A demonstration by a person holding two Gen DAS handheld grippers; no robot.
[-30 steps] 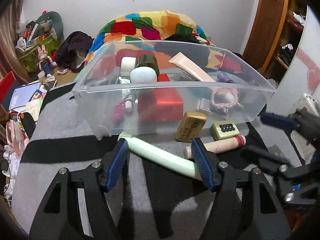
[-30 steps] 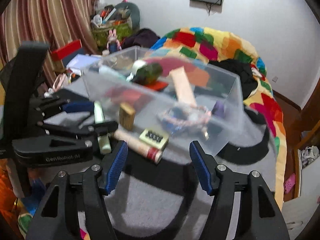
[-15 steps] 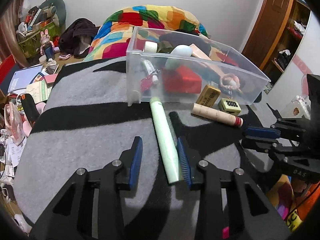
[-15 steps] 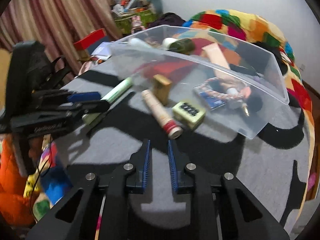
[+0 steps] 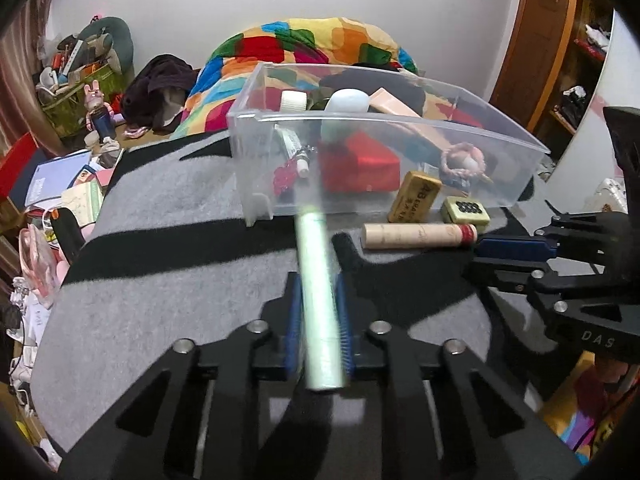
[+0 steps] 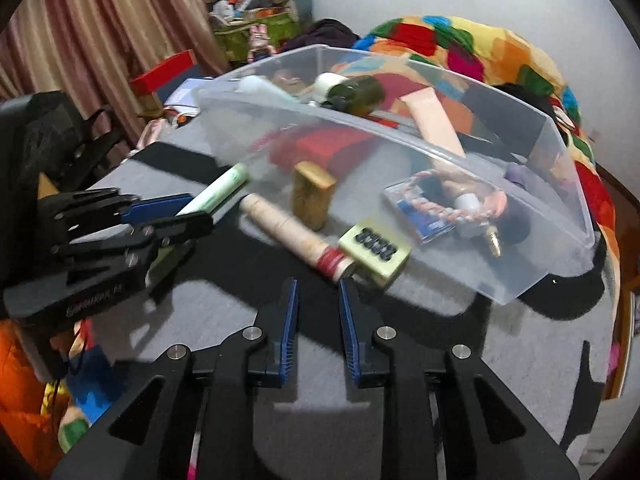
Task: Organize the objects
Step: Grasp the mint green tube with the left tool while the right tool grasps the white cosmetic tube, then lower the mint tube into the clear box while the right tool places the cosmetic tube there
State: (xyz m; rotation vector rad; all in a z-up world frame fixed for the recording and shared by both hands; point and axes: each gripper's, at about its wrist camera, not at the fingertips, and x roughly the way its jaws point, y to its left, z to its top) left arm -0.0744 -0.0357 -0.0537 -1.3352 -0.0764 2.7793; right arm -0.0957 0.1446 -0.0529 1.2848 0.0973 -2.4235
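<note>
My left gripper [image 5: 318, 284] is shut on a pale green tube [image 5: 318, 280], which points toward the clear plastic bin [image 5: 384, 128]. The tube also shows in the right wrist view [image 6: 218, 194], held by the left gripper [image 6: 172, 216]. My right gripper [image 6: 318, 288] has its jaws nearly closed with a narrow gap and nothing between them. It sits just before a beige tube with a red cap [image 6: 296, 236]. A gold box [image 6: 312, 194] and a pale green tile with black dots [image 6: 376, 248] lie beside that tube, outside the bin. The bin holds a red box [image 5: 360, 164], bottles and tubes.
The grey and black blanket [image 5: 160, 280] covers the work surface. A colourful quilt [image 5: 320, 44] lies behind the bin. Clutter, books and toys [image 5: 72, 184] sit on the floor at left. The right gripper shows at right in the left wrist view [image 5: 516, 248].
My left gripper has closed on the green tube and lifted it, its tip now nearer the bin. My right gripper has moved closer to the beige tube, and its jaws stand a little wider.
</note>
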